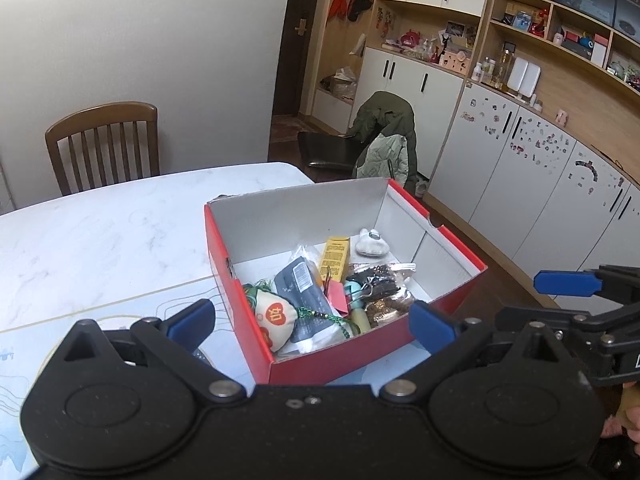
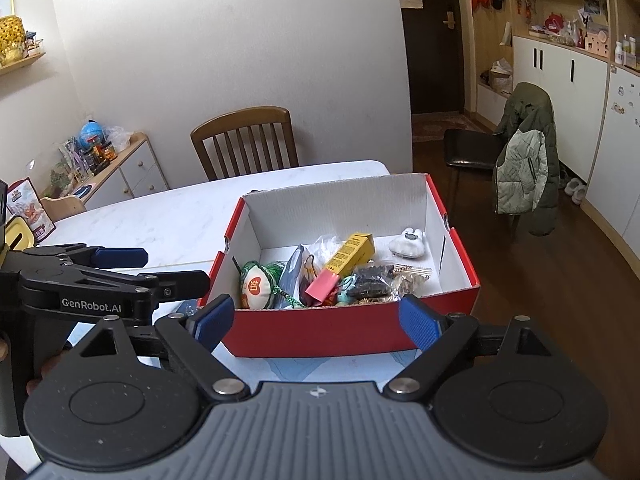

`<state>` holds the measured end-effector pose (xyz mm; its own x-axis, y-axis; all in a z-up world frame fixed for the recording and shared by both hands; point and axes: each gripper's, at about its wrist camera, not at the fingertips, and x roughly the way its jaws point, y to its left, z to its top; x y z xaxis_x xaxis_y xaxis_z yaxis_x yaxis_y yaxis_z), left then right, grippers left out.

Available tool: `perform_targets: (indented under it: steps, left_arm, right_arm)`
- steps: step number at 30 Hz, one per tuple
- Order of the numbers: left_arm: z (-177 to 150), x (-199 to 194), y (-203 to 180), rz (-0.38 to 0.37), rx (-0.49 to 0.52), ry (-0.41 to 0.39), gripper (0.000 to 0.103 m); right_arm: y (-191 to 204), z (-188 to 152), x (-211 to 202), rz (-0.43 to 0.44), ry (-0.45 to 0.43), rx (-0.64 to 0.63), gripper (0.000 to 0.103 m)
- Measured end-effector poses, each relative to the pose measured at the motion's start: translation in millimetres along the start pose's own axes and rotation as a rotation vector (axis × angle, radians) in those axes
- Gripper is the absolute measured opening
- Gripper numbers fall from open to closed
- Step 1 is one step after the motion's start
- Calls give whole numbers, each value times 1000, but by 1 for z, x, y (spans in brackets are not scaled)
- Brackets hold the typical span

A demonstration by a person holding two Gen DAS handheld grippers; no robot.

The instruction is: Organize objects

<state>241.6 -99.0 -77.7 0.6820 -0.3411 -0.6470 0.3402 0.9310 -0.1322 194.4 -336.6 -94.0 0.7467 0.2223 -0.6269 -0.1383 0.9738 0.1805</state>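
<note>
On the white marble table (image 2: 160,216), near its right-hand edge, stands an open red box (image 2: 320,334) with white inner walls, its long axis running away from both cameras toward the far wall. All the small things lie heaped in the near half of the box. A yellow carton (image 2: 352,254) with black print too small to read lies tilted, its long axis pointing from the heap toward the box's far right corner. Left of it sits a cream pouch (image 1: 276,320) with an orange patch bearing a Chinese character, trailing green beaded cord. Between pouch and carton lies a grey packet (image 1: 302,292), lengthwise with the box. A pink binder clip (image 2: 322,282) rests just beside the carton's near end, and a clear bag of dark pieces (image 2: 376,280) lies right of it. A white plush toy (image 2: 408,243) sits alone toward the far right corner.

The left gripper (image 1: 312,322) hovers before the box's near wall, jaws spread wide and empty; "GenRobot.AI" reads on its side. The right gripper (image 2: 316,320) hangs likewise, fingers parted, grasping nothing.
</note>
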Motion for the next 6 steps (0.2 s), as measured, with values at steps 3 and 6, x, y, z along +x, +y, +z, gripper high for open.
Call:
perform_targets:
  steps: [3, 6]
  left_arm:
    - [-2, 1, 0, 6, 0, 3, 102]
    - [-4, -1, -1, 1, 8, 6, 102]
  right_arm:
    - [0, 0, -1, -4, 2, 3, 90]
    - [1, -1, -2, -6, 3, 8, 90]
